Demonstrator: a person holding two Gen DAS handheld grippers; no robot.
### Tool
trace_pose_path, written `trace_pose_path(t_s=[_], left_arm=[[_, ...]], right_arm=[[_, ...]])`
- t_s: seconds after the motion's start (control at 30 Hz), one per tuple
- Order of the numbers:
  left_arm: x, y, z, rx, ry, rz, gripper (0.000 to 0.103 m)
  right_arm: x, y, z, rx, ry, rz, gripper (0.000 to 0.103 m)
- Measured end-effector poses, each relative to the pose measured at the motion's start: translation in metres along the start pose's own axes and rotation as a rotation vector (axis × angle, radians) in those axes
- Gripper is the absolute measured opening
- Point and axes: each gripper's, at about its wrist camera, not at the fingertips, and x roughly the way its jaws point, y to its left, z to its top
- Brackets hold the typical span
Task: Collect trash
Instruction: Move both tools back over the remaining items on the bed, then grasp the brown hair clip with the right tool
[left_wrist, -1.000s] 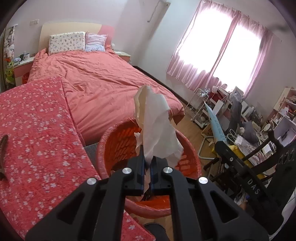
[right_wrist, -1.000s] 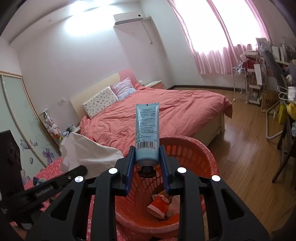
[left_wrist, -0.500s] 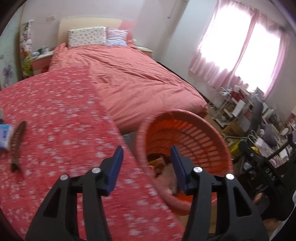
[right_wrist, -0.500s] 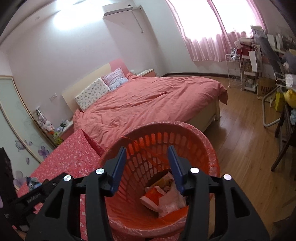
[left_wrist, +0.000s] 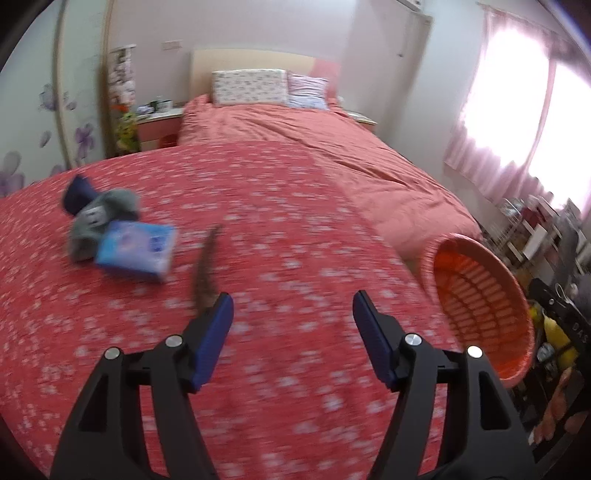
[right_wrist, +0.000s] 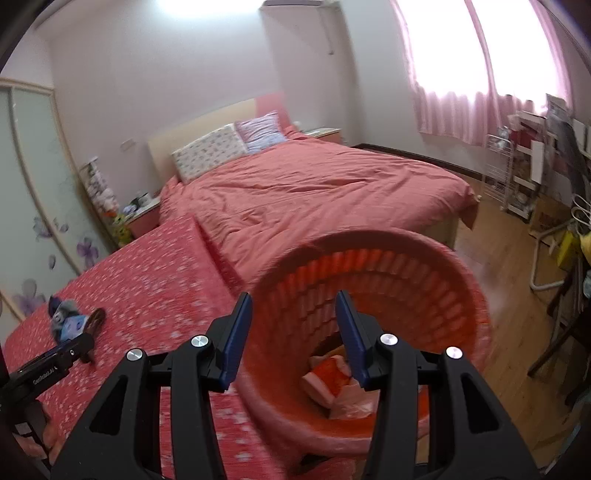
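A: Trash on the floral cloth (left_wrist: 295, 229): a blue packet (left_wrist: 135, 250) on the left, touching a grey bundle (left_wrist: 98, 218), and a thin brown strip (left_wrist: 205, 273) near the left gripper (left_wrist: 291, 319).

B: That gripper's jaws are opening, empty. Right gripper (right_wrist: 293, 334) gapes empty over the orange basket (right_wrist: 476, 295).

A: Packet looks light, soft, likely slippery; pinch its short edges.

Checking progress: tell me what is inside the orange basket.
The right wrist view shows the orange basket holding a red-and-white wrapper on pale crumpled trash. The near wall and the right tool hide the rest.
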Motion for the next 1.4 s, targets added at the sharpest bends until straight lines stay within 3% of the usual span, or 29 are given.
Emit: trace_pose_path(t_s=[0.47, 0.77, 1.13, 1.4], left_arm=[[-0.035, 0.139, -0.015, -0.168, -0.032, 0.222, 0.072], [-0.055, 0.194, -0.024, -0.232, -0.046, 0.295, 0.073], [-0.064, 0.225, -0.034, -0.295, -0.037, 0.297, 0.073], [-0.058, 0.222, -0.034, -0.299, -0.022, 0.268, 0.073]], right_arm=[[0.018, 0.126, -0.017, -0.197, 0.111, 0.223, 0.047], [0.048, 0.197, -0.034, -0.243, 0.225, 0.348, 0.047], [0.081, 0.24, -0.059, -0.3, 0.306, 0.321, 0.047], [0.088, 0.24, -0.066, -0.336, 0.313, 0.297, 0.03]])
